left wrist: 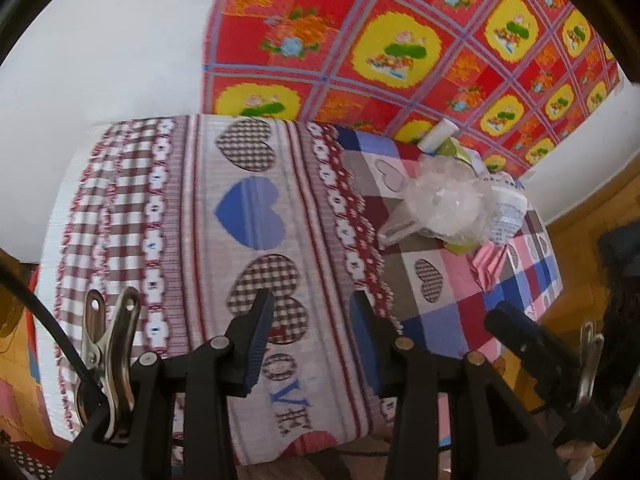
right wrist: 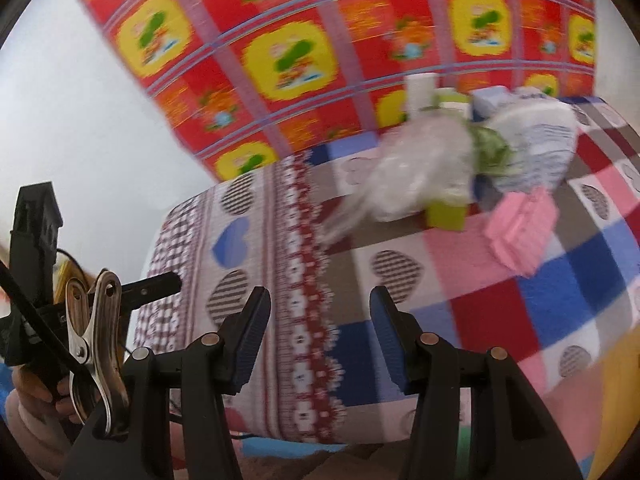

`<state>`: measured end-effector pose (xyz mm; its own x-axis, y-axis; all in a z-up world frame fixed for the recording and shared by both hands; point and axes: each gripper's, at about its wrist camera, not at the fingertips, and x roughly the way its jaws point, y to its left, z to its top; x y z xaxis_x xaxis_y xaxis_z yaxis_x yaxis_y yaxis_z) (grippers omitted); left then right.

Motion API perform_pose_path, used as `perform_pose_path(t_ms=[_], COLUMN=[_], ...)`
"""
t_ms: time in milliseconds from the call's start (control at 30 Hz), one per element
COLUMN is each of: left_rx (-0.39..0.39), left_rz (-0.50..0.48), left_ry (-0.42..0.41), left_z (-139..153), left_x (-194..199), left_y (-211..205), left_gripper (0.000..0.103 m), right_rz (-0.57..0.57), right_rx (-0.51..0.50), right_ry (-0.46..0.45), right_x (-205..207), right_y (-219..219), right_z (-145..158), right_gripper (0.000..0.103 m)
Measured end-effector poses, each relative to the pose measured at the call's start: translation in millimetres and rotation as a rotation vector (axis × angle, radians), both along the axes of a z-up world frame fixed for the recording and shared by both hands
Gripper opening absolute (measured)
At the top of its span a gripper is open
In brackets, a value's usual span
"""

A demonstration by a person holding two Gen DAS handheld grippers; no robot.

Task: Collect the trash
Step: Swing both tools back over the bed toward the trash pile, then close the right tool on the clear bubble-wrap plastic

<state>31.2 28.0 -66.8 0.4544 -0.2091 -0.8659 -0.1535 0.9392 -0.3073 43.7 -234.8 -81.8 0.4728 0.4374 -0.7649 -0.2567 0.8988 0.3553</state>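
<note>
A plain white wall (left wrist: 100, 48) backs the scene, with a bright red and yellow flowered cloth (left wrist: 400, 40) hanging against it at twelve o'clock. Below it spreads a patchwork bedcover (left wrist: 248, 216) of hearts, checks and coloured squares, filling the middle of both views.

On the cover sits the pile of trash (left wrist: 452, 200), at about two o'clock in the left wrist view and one o'clock in the right wrist view. Its largest piece is a crumpled clear plastic bag (right wrist: 416, 176), pale and glossy. Touching it on the right lies a white wrapper with blue print (right wrist: 536, 136). A folded pink paper (right wrist: 520, 232) lies just beside these, nearer the viewer. Small yellow-green cartons (right wrist: 446, 212) poke out beneath the plastic, and a small white tube (right wrist: 420, 88) stands behind, against the hanging cloth.

The left gripper (left wrist: 312, 312) has its jaws apart and holds nothing. The right gripper (right wrist: 320, 312) stands wider, also empty. Both are well apart from the pile, at six o'clock.

This looks like the approach step: nothing is collected yet. The next move likely calls for reaching forward and to the right to the pile, then closing on one soft, loose piece. No bin shows.
</note>
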Motion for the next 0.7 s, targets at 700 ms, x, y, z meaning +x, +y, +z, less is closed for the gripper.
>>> perform_pose_path(t_ms=[700], left_rx=[0.006], left_rz=[0.002], left_ry=[0.044], left_z=[-26.6], left_x=[103.6], left_y=[-99.0], left_gripper=[0.044], right_rz=[0.026], right_rx=[-0.097], right_ry=[-0.027], right_x=[137.2], right_y=[-66.2], right_z=[-15.6], right_gripper=[0.054])
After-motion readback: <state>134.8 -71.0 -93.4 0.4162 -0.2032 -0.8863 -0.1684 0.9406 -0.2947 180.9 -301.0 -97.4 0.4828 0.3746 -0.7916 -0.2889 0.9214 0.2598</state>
